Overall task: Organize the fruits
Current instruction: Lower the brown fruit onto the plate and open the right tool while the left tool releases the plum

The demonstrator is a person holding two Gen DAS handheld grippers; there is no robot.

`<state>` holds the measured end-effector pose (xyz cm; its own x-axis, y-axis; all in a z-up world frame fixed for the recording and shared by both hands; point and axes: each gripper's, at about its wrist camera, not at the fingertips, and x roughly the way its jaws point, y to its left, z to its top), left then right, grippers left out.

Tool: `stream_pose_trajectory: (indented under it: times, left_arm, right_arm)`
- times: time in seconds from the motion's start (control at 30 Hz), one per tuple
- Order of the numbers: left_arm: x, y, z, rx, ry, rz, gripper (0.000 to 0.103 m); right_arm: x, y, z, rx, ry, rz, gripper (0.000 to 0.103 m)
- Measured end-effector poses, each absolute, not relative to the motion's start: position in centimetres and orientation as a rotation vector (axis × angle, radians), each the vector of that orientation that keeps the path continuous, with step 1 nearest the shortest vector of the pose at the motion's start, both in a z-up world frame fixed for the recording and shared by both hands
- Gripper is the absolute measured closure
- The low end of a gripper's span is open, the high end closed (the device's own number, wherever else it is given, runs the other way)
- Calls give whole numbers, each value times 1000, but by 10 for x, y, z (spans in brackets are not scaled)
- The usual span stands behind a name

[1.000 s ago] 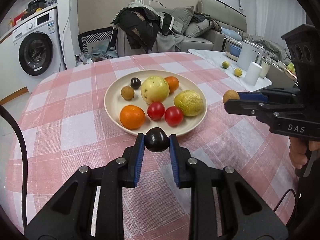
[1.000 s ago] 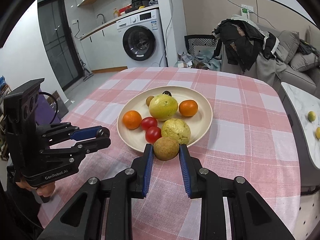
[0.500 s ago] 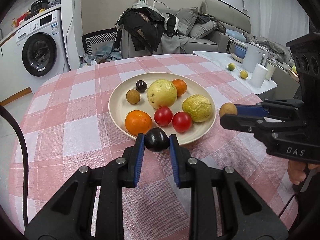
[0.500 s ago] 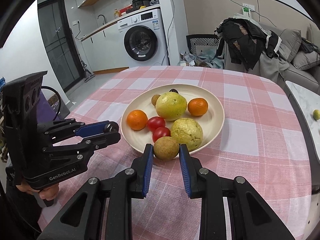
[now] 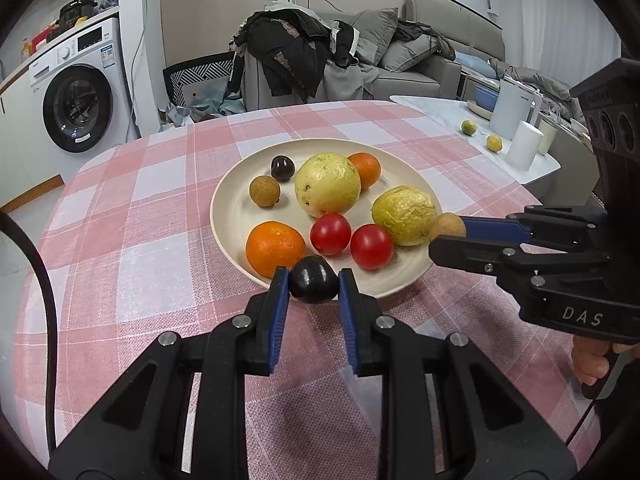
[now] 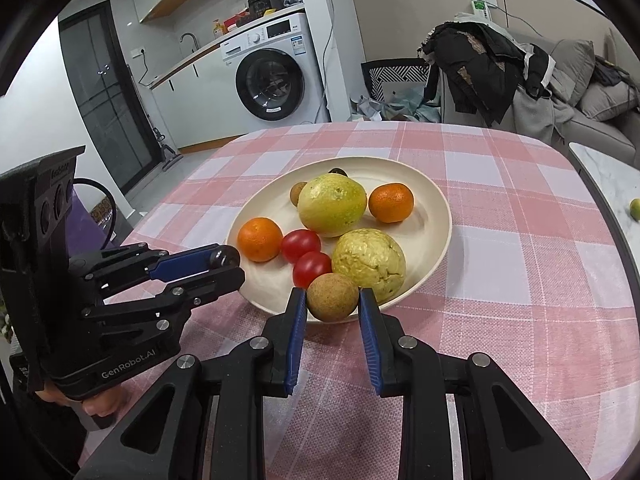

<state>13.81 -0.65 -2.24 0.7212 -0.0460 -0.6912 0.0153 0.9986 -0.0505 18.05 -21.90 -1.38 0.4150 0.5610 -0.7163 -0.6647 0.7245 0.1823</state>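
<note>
From the left wrist camera, the left gripper (image 5: 313, 285) reaches level over the checked tablecloth (image 5: 152, 240) to the near rim of the plate (image 5: 232, 208), jaws narrowed onto a dark plum (image 5: 313, 279). The right gripper (image 5: 448, 236) comes in from the right, side-on, pinching a brown fruit (image 5: 447, 225) at the plate's edge.

From the right wrist camera, the right gripper (image 6: 332, 300) clamps the brown fruit (image 6: 332, 296) above the plate's near rim (image 6: 440, 216), beside a tomato (image 6: 311, 268) and a bumpy yellow fruit (image 6: 370, 266). The left gripper (image 6: 228, 266) sits at left, plum between its tips.

plate (image 5: 236, 216) left half bare | tomatoes (image 5: 331, 234) block near rim
</note>
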Motion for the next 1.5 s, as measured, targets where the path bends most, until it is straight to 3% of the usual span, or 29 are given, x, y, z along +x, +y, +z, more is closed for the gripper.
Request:
stream_pose_trajectory:
  times: [1.5]
  left_arm:
    - [173,-16,-37,-37,798,-49,81]
  right_arm:
    - [192,-213,-22,-116,833,763,76]
